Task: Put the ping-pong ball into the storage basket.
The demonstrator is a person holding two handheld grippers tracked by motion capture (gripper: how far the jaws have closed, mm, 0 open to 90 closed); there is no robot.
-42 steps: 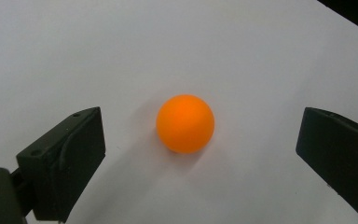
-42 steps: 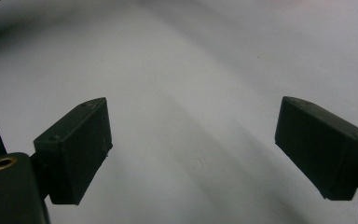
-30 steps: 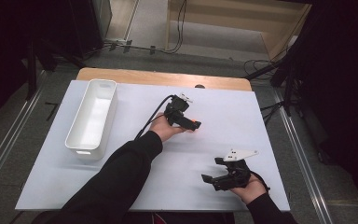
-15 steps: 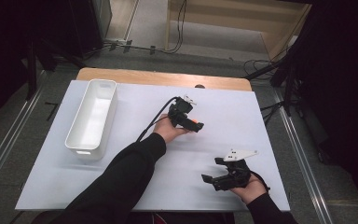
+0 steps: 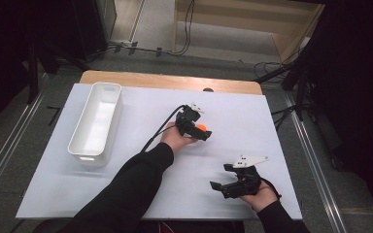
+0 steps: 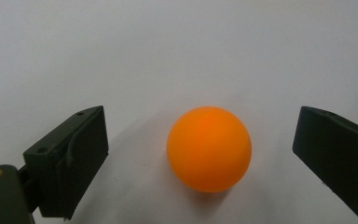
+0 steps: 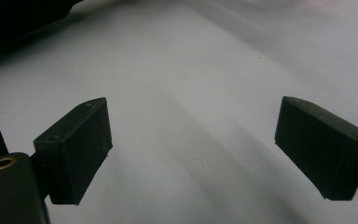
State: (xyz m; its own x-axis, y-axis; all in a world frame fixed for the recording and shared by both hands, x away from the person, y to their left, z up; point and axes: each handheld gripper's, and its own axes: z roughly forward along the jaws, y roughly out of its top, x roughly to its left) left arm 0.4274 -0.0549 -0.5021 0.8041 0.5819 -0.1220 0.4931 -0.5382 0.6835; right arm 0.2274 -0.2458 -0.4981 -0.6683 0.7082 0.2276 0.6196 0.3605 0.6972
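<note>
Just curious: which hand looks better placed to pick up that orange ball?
The left. Its left gripper has open jaws on either side of the orange ball; the right gripper, also open, sits apart near the table's edge.

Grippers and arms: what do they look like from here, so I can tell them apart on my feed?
Both are black two-jaw tools. The left gripper trails a black cable; the right gripper carries a grey three-cornered plate. Both forearms wear black sleeves.

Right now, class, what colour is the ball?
Orange: the ball shows best in the left gripper view.
</note>
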